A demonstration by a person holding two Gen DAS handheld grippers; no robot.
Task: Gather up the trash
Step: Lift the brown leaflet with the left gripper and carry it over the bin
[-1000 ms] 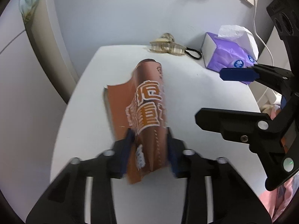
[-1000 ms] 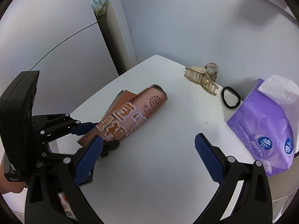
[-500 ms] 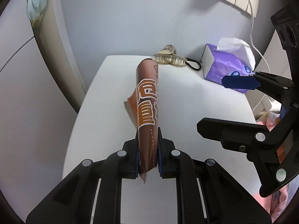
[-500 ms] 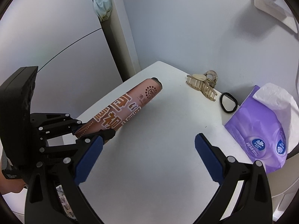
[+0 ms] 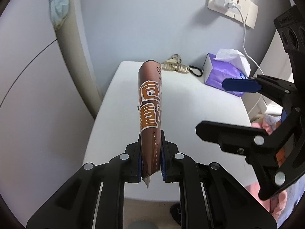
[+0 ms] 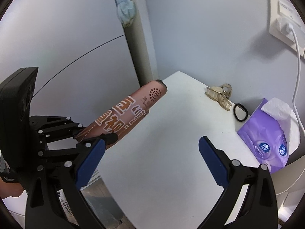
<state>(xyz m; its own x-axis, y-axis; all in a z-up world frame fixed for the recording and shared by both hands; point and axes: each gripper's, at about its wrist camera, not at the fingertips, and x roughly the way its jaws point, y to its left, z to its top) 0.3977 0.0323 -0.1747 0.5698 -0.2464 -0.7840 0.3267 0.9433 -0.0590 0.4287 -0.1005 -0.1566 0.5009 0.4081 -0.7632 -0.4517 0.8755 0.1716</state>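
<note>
Here we grip the brown wrapper (image 5: 150, 103) in our left tool (image 5: 151, 160), lifted above the counter (image 5: 190, 110) near its left edge, while our right tool (image 6: 150, 160) gapes empty.

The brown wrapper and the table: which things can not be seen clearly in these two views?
- Brown wrapper, left wrist view: the left gripper covers the sides of its lower end.
- Where the trash goes: no bin shows clearly in either view.
- Table, right wrist view: the open right gripper hides the near edge.
- Tissue pack: small print unreadable.
- Hair clip, left wrist view: partly behind the wrapper.
</note>
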